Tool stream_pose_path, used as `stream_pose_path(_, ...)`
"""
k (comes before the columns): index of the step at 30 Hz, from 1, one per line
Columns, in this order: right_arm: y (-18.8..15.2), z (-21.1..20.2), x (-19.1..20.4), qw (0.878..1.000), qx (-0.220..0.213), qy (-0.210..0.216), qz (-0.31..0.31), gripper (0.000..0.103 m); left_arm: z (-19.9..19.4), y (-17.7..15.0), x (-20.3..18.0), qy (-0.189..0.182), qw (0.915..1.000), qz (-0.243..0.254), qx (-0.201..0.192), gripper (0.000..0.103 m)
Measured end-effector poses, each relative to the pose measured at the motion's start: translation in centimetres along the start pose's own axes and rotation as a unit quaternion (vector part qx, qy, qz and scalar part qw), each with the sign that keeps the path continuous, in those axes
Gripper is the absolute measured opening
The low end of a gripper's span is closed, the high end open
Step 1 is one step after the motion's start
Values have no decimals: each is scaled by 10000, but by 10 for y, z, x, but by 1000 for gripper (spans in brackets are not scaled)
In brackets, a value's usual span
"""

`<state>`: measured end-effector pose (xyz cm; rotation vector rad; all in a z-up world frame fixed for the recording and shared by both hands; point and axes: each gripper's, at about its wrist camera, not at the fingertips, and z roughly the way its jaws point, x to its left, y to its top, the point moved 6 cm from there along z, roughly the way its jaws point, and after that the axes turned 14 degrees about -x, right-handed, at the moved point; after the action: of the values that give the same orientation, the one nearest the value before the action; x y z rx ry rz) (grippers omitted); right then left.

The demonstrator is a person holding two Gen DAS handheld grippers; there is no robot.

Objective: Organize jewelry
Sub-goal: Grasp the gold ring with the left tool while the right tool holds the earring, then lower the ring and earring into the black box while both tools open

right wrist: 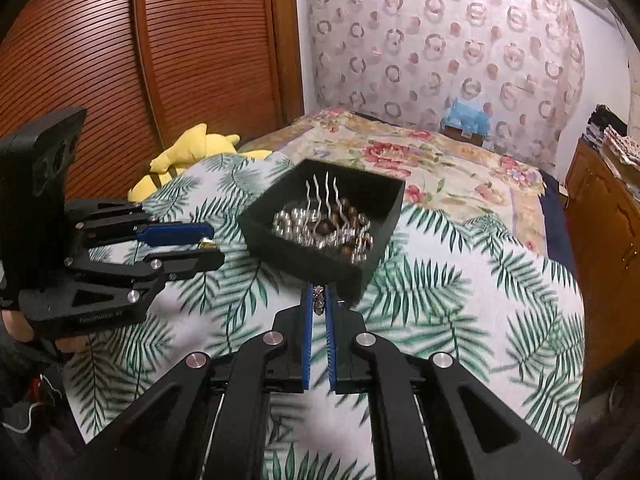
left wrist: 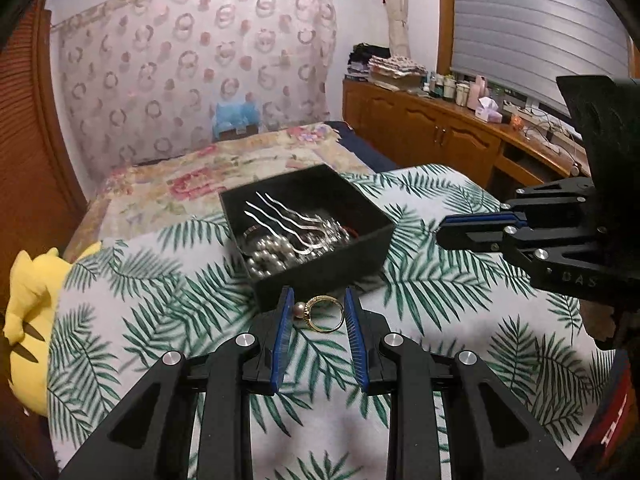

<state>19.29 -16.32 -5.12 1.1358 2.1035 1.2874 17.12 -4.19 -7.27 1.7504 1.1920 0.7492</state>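
Observation:
A black open box (left wrist: 320, 268) stands on the leaf-print cloth and holds pearl beads, wavy silver hairpins and brown beads; it also shows in the right wrist view (right wrist: 288, 248). My left gripper (left wrist: 318, 304) is closed on a gold ring with a pearl (left wrist: 322, 314), just in front of the box. The ring's gold tip shows between the left fingers (right wrist: 208, 244). My right gripper (right wrist: 319, 300) is shut on a small silver jewelry piece (right wrist: 318, 300) near the box's front corner; it also shows in the left wrist view (left wrist: 444, 232), right of the box.
A yellow plush toy (left wrist: 28, 320) lies at the cloth's left edge. A floral bedspread (left wrist: 240, 168) stretches behind the box. A wooden cabinet (left wrist: 440, 136) with clutter stands at the right, a wooden louvred door (right wrist: 160, 40) at the left.

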Motion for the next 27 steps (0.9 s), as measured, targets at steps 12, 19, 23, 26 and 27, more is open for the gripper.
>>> stream_pose_path(12, 38, 52, -22, 9991, -20, -138, 392, 7, 9, 21, 21, 178, 9998, -29, -80, 24)
stream_pose_path(19, 51, 80, -35, 9988, 68, -203, 442, 7, 17, 33, 25, 219, 9997, 39, -107, 24)
stream_pose_path(23, 57, 90, -38, 9985, 63, -187, 508, 7, 22, 38, 25, 250, 9996, 70, -101, 24)
stream_pose_path(26, 62, 98, -41, 9978, 27, -158, 649, 7, 26, 40, 27, 274, 9995, 86, -89, 24)
stream_pose_path(27, 64, 100, -42, 9975, 8, -143, 693, 8, 28, 41, 28, 276, 9995, 86, -84, 24)
